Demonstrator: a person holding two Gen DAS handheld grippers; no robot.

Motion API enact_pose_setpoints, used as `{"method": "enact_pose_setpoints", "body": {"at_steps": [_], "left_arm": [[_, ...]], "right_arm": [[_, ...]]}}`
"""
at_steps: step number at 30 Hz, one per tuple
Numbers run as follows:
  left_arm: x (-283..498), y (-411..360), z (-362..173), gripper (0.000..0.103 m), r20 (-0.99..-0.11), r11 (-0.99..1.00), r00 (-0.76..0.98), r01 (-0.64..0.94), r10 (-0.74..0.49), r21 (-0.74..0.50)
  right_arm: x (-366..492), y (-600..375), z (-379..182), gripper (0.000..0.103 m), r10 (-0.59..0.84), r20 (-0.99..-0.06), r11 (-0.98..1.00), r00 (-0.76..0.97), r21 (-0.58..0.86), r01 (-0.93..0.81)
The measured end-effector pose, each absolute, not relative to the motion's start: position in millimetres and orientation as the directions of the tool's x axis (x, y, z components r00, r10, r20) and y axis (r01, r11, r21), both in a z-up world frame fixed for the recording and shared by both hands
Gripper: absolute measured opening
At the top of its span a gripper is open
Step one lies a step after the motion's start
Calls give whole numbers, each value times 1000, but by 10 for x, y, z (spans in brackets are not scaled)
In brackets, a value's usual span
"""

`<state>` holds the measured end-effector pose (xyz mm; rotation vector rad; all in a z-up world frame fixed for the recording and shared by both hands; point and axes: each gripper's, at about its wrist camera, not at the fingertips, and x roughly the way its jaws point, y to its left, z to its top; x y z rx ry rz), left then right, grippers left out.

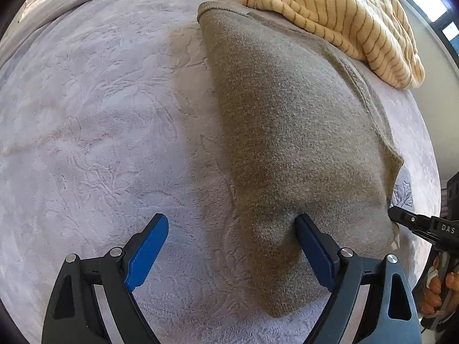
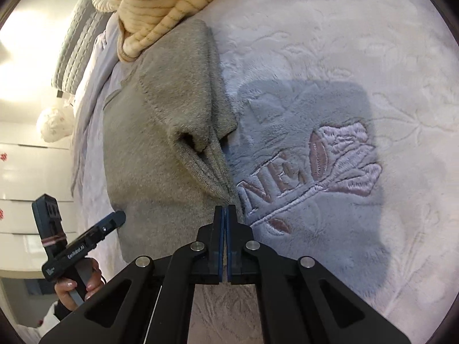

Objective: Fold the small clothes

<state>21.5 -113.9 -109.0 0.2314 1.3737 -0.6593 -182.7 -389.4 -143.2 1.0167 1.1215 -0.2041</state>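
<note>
A small olive-grey knit garment (image 1: 292,132) lies on a pale plush blanket (image 1: 100,109). My left gripper (image 1: 232,226) is open, its right finger (image 1: 312,246) pressing on the garment's near end, its left finger over bare blanket. In the right wrist view my right gripper (image 2: 225,210) is shut on a bunched edge of the same garment (image 2: 160,132), which pulls into a ridge toward the jaws. The right gripper's tip (image 1: 401,218) shows at the garment's right corner in the left wrist view. The left gripper (image 2: 114,218) shows at lower left in the right wrist view.
A cream sweater with thin brown stripes (image 1: 338,14) is heaped at the garment's far end, overlapping it; it also shows in the right wrist view (image 2: 160,3). The blanket has an embroidered rose and lettering (image 2: 312,172) right of the garment. White drawers (image 2: 25,189) stand beyond the bed's edge.
</note>
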Motion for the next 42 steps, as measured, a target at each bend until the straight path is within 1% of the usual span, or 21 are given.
{"method": "enact_pose_setpoints", "body": {"at_steps": [1,3,6,11,19,25,30,33,34,35,36,37,38,42], "left_arm": [[223,-1132,-1084,91,-953,803,49,554,-298,-222],[235,-1133,-1068,91,-954,805,49,550,-296,-222],[260,-1107,-1033,91,-954,808,56,547,-294,-217],[263,-1031,-965,91,-957,816,75,543,-281,-197],[387,-877,-850,91,-966,846,150,522,-211,-104],[486,-791,-854,91,-968,870,170,487,-186,-82],[527,-830,-903,91,-970,879,152,466,-192,-101],[534,-856,-895,91,-965,882,181,464,-188,-84],[539,-853,-886,102,-963,884,192,460,-190,-83],[550,-845,-876,103,-961,888,200,453,-189,-80],[562,-845,-864,103,-959,890,206,449,-195,-84],[565,-854,-860,103,-958,890,206,447,-200,-90],[582,-851,-853,103,-957,891,204,444,-205,-96],[665,-886,-847,103,-958,893,180,432,-222,-126]], "right_arm": [[-1855,-3911,-1421,2,328,-820,559,469,568,603],[-1864,-3949,-1330,8,304,-827,563,473,556,611],[-1876,-4049,-1228,8,280,-826,558,489,555,617],[-1794,-4110,-1212,8,271,-828,558,491,551,621],[-1701,-4100,-1256,8,288,-829,554,480,553,622],[-1718,-4141,-1284,8,297,-825,544,480,560,625],[-1691,-4179,-1298,8,309,-821,543,479,566,620],[-1655,-4211,-1300,9,315,-822,549,475,566,615],[-1637,-4222,-1303,19,316,-821,550,476,567,613],[-1620,-4235,-1299,28,313,-823,553,474,564,613],[-1613,-4246,-1288,51,306,-826,557,473,558,615],[-1596,-4266,-1262,62,288,-831,566,476,549,615],[-1588,-4284,-1241,70,281,-830,571,482,548,611],[-1472,-4364,-1231,70,300,-817,582,492,566,585]]}}
